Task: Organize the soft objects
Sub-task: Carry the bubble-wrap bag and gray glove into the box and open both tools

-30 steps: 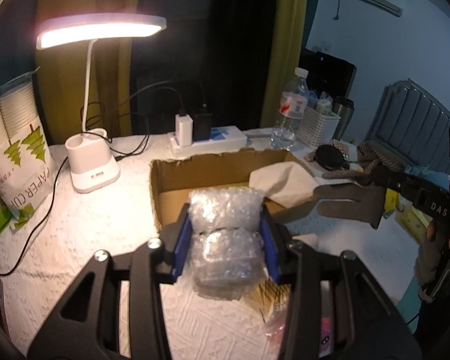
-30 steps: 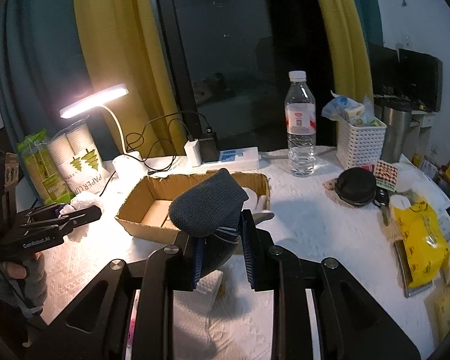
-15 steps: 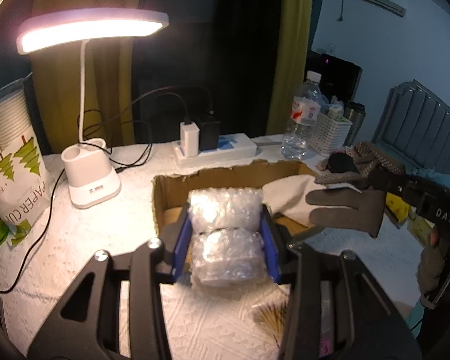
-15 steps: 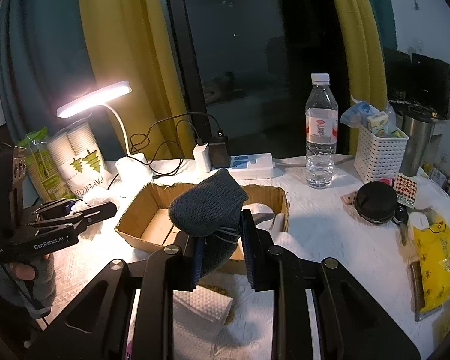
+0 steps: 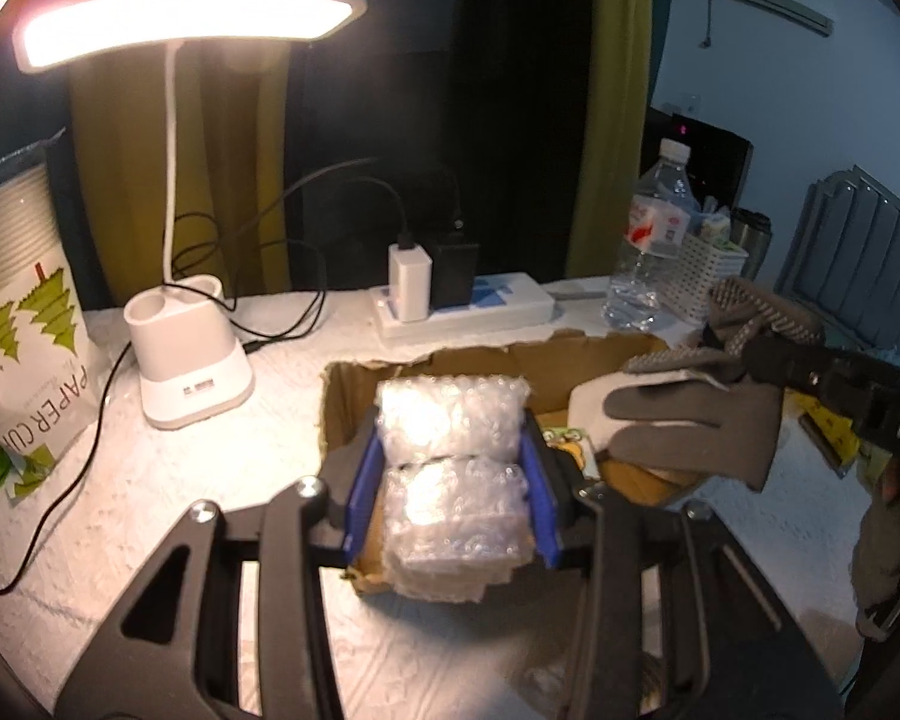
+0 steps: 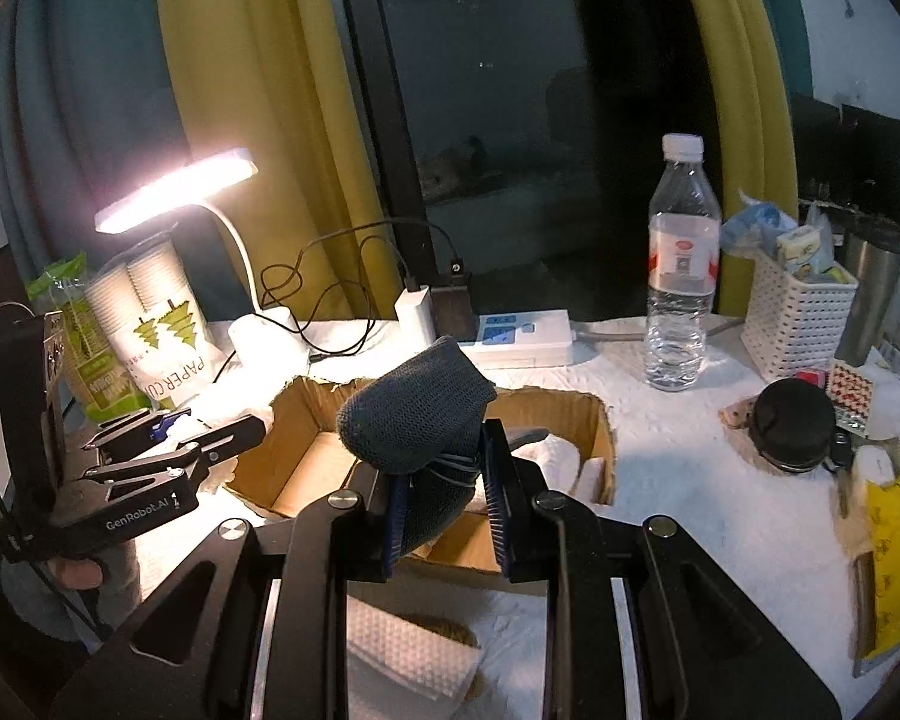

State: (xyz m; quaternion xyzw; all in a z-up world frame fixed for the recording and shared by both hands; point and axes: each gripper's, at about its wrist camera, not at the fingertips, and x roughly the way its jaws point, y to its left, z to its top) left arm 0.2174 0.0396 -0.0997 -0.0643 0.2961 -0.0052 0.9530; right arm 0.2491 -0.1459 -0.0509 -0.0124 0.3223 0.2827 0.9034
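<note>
"PAPER CU…" reads down the cup sleeve (image 5: 27,324) at nine o'clock, its end cut off; "GenRobot.AI" marks the left gripper (image 5: 450,468), clenched on a bubble-wrap bundle (image 5: 453,462) over the cardboard box (image 6: 576,414). The right gripper (image 6: 444,486) grips a grey glove (image 6: 414,414) above the same box. White textured paper covers the table (image 6: 678,498); a lit lamp (image 5: 180,12) glares at eleven o'clock against yellow curtains (image 6: 258,90). The bottle (image 6: 681,276) label is unreadable.
</note>
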